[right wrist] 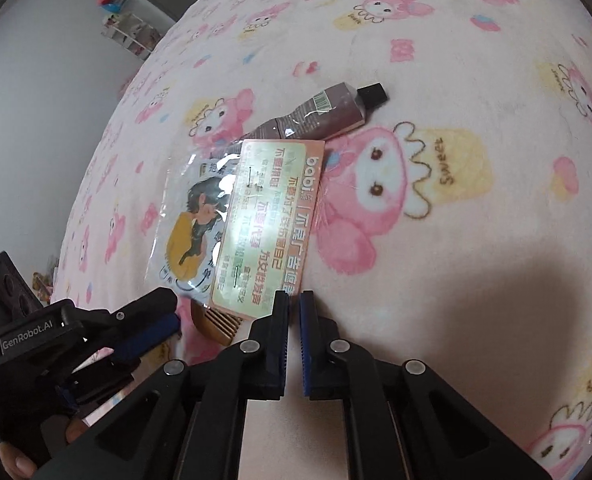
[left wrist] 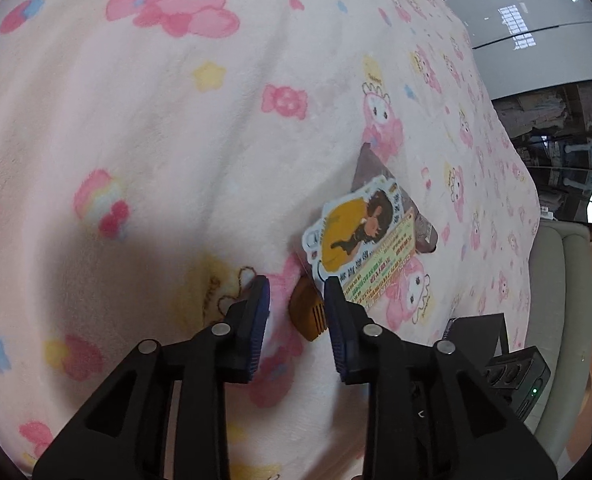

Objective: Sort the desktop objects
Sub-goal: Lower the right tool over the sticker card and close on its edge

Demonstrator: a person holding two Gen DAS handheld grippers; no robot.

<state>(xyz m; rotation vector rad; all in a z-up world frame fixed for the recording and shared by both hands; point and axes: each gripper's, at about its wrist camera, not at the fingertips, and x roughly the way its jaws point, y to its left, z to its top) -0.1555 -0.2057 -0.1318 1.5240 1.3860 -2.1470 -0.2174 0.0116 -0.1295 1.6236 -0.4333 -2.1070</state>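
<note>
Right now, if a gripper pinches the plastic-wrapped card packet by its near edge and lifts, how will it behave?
The card packet looks thin and flat, so it will probably sag or flex when held by one edge. Its clear wrapper glares under the light, so the fingers may slip. It overlaps the brown tube and the wooden comb, so lifting could nudge either.
</note>
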